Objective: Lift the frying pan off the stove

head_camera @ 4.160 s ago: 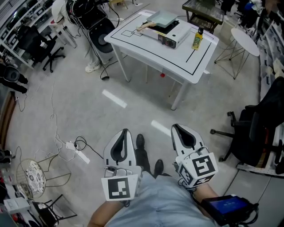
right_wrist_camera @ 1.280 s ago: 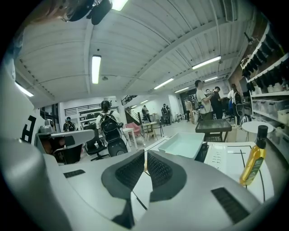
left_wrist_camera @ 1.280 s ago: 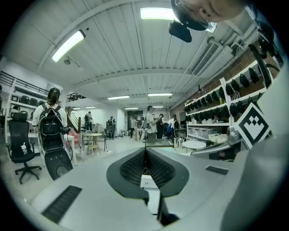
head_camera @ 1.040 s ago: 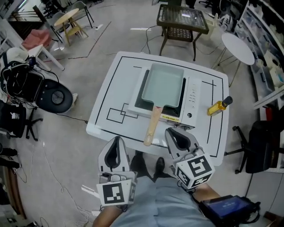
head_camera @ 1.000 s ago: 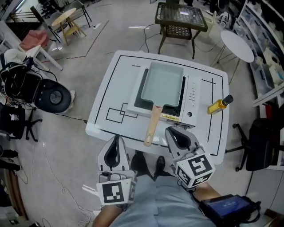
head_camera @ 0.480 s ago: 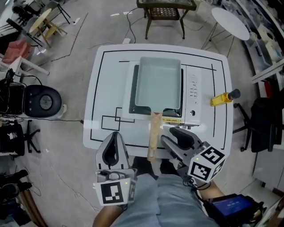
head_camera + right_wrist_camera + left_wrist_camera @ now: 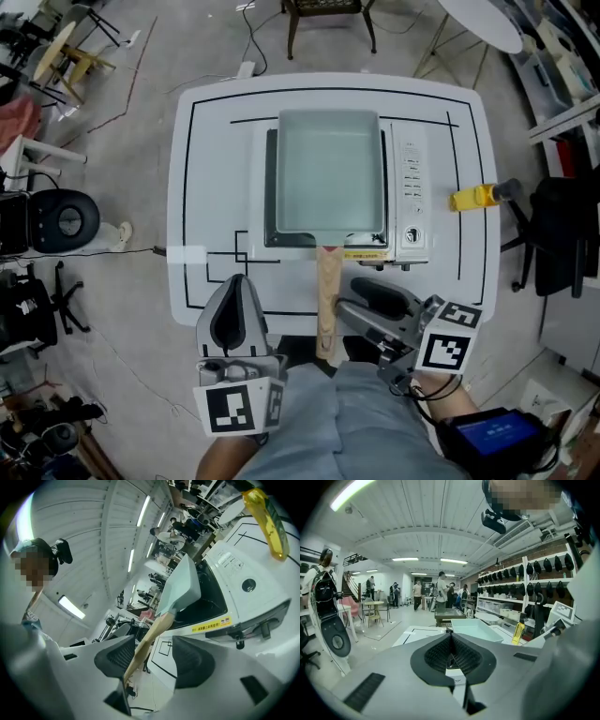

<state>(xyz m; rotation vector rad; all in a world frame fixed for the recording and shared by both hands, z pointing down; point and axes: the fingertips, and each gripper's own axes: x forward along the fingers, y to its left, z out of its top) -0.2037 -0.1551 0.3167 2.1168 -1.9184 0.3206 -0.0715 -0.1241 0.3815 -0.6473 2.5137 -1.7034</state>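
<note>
A pale teal rectangular frying pan [image 7: 328, 169] sits on the white stove [image 7: 410, 187] on the white table [image 7: 211, 159]. Its wooden handle [image 7: 326, 300] points toward me past the table's near edge. My right gripper [image 7: 345, 307] is turned sideways at the handle's end and its jaws are opening. In the right gripper view the handle [image 7: 145, 646] runs between the pads of the right gripper [image 7: 152, 660], close to the left pad, with a gap on the other side. My left gripper [image 7: 234, 286] hangs shut and empty left of the handle; its own view shows the left gripper [image 7: 451, 634] facing the pan [image 7: 476, 629].
A yellow bottle [image 7: 478, 197] lies on the table right of the stove, which has a control panel with a knob [image 7: 410, 234]. Black office chairs [image 7: 553, 234] stand to the right. A round black device [image 7: 61, 220] and cables lie on the floor to the left.
The table has come nearer and squarer in the head view. My right gripper has swung left to the handle's end and its jaws have spread. The left gripper stays shut.
</note>
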